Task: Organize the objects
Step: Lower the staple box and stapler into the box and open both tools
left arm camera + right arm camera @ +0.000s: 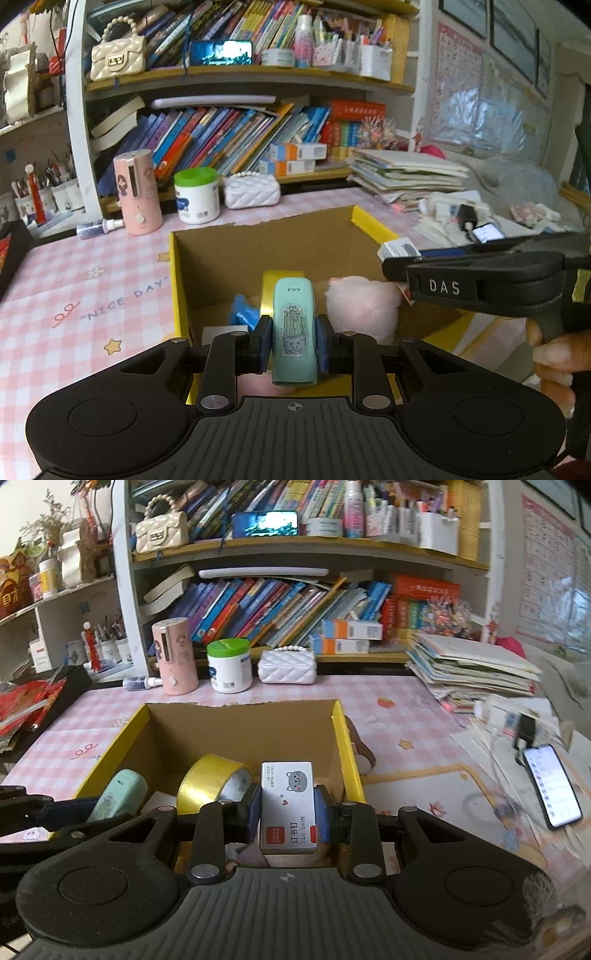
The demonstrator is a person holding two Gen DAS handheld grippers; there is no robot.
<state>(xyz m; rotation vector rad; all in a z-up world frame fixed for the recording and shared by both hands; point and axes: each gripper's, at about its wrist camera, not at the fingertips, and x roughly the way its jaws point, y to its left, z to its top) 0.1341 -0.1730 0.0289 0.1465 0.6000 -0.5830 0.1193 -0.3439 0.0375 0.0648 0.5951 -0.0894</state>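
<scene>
Since both loads hang over the cardboard box point(343, 738) for dropping, the left gripper point(293, 341) clamps a mint stapler point(293, 332) while the right gripper point(288, 812) clamps a staple box point(288, 806).

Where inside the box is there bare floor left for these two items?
In the cardboard box, the floor along the back wall, beyond the yellow tape roll, is bare. The near half is crowded: tape roll, blue crumple, pink fluffy thing. Left gripper holds the mint device; right gripper the staple box.
</scene>
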